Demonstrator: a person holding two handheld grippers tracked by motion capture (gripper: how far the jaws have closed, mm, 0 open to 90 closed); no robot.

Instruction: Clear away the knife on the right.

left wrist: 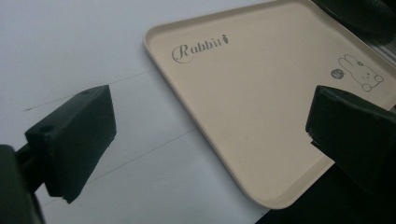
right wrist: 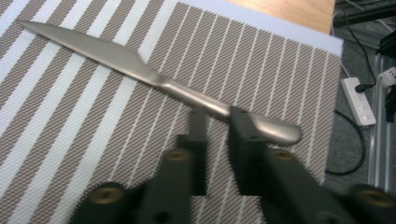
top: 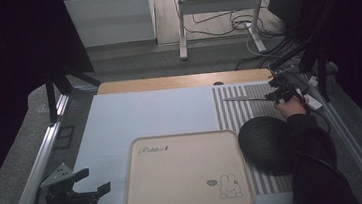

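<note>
High view: right claw [top: 279, 94] pinches a knife [top: 243, 99] on the striped mat [top: 230, 115]; left claw [top: 92, 182] spread.

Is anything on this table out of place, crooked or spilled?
Nothing is spilled or damaged. The only odd note: the knife lies across the stripes of the striped placemat instead of along them, and the right hand-held gripper is closed on its handle. The beige tray sits square and empty; the dark bowl looks intact.
</note>
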